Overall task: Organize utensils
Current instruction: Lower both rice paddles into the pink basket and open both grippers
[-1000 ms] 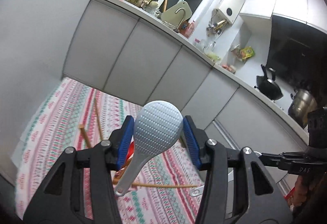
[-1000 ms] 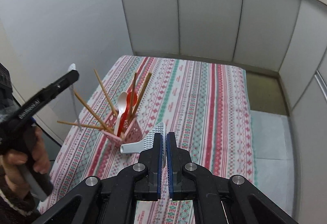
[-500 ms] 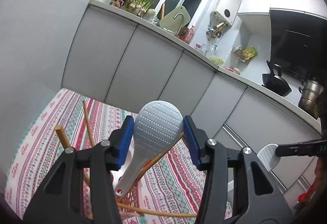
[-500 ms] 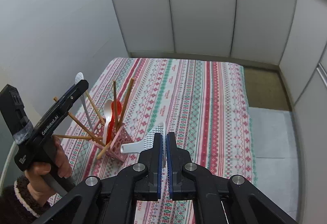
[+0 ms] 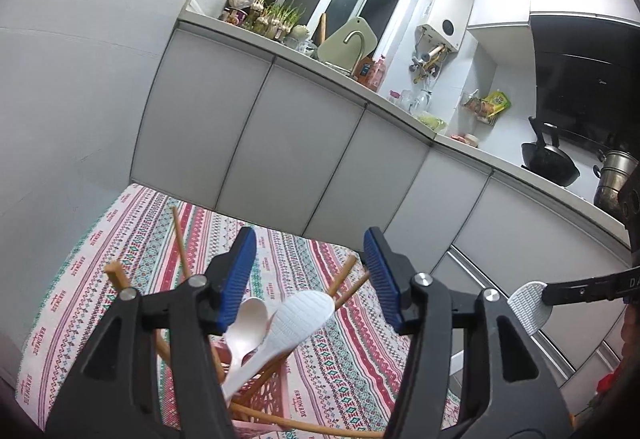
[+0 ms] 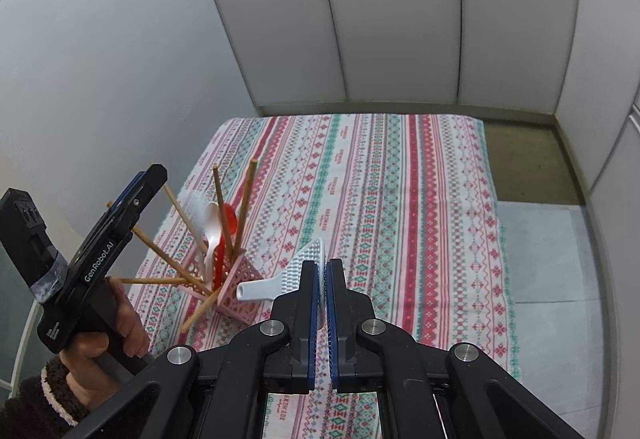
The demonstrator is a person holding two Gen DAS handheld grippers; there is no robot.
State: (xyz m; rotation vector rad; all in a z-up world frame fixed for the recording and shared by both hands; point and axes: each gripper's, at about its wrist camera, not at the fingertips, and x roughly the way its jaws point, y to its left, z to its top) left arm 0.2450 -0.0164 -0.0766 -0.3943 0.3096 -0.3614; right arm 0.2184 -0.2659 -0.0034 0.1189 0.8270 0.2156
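1. Left gripper [image 5: 310, 275] fingers stand released, having just been widening, nothing pressed between them.
2. Below them, a white rice paddle [image 5: 296, 323] leans in the pink utensil holder [image 6: 236, 295] on the striped bench [image 6: 400, 199].
3. Right gripper [image 6: 323, 271] fingers are clenched on a second white paddle [image 6: 280, 279].

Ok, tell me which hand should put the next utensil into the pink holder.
Right. The right gripper is clamped on a white rice paddle beside the pink holder. The left gripper has just opened, its own paddle already in.
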